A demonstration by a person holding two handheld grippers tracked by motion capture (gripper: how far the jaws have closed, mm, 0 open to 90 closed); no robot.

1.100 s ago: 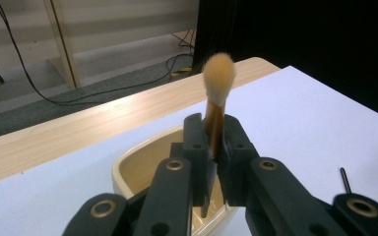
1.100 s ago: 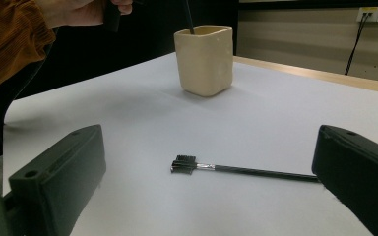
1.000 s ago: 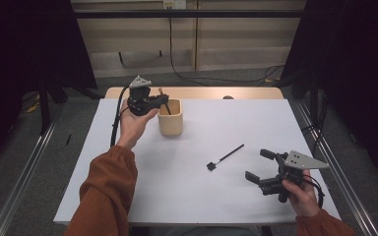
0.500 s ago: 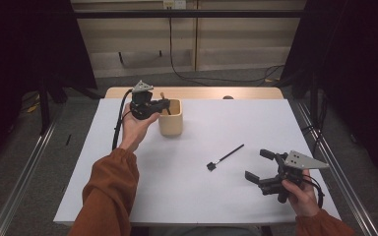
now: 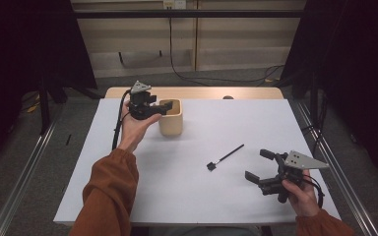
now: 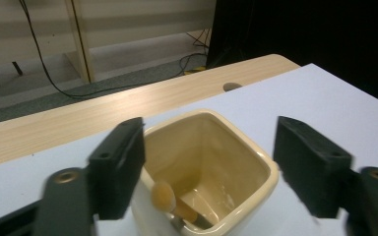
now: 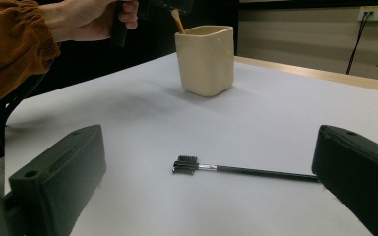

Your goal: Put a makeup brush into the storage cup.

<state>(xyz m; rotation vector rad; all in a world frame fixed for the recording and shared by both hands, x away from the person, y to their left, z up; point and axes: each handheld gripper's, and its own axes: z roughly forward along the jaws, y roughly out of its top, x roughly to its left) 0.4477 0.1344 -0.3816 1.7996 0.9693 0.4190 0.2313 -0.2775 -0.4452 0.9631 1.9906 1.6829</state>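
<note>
My left gripper (image 5: 153, 109) hangs over the near-left rim of the cream square ceramic cup (image 5: 171, 118) at the far left of the white desk (image 5: 187, 196), fingers wide, holding nothing. A tan wooden-handled tool (image 6: 170, 200) leans inside the cup. I judge the step is a release: lift straight up so I don't clip the rim. My right gripper (image 5: 262, 166) rests near right, fingers wide, facing the thin black brush (image 5: 225, 157) lying mid-desk; approach it low and square on its handle.
</note>
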